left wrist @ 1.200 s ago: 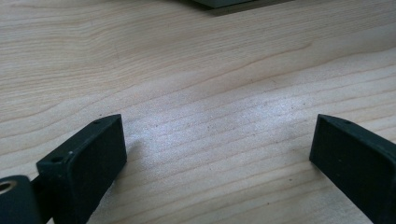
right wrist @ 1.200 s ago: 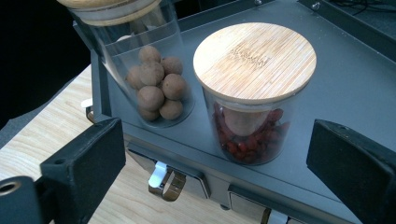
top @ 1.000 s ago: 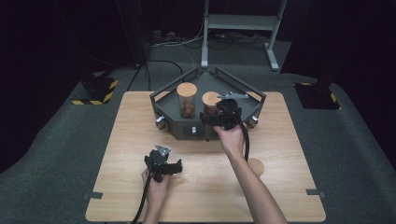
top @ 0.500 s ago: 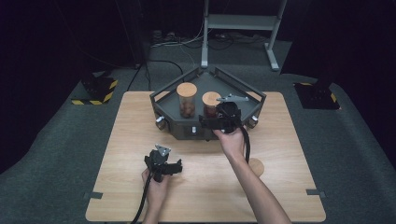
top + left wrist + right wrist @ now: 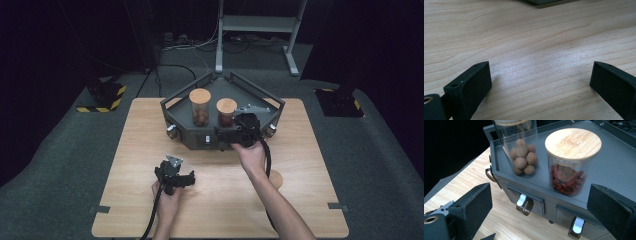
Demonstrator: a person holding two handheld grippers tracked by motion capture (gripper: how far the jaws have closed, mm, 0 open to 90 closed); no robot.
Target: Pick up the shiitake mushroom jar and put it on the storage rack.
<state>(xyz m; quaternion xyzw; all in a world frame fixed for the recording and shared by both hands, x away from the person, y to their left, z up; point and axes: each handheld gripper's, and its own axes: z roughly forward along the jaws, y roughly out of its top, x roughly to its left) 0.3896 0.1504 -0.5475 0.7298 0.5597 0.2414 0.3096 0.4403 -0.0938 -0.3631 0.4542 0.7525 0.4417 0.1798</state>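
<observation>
Right gripper (image 5: 239, 131) is held at the front edge of the dark grey cabinet (image 5: 200, 137), jaws spread wide with nothing between them; they have just been closing slightly. Compared with a second ago, the hand is seen a little lower and nearer the cabinet's front. In the right gripper view, the jar of red berries (image 5: 569, 178) with its wooden lid (image 5: 573, 143) is framed between the jaws, on the cabinet top, beside the jar of brown balls (image 5: 523, 161). Drawer handles (image 5: 523, 203) are noted below. An approach is judged under way; no contact yet. Left gripper (image 5: 172, 176) is rested over the bare wooden table (image 5: 529, 37), jaws spread, empty.
</observation>
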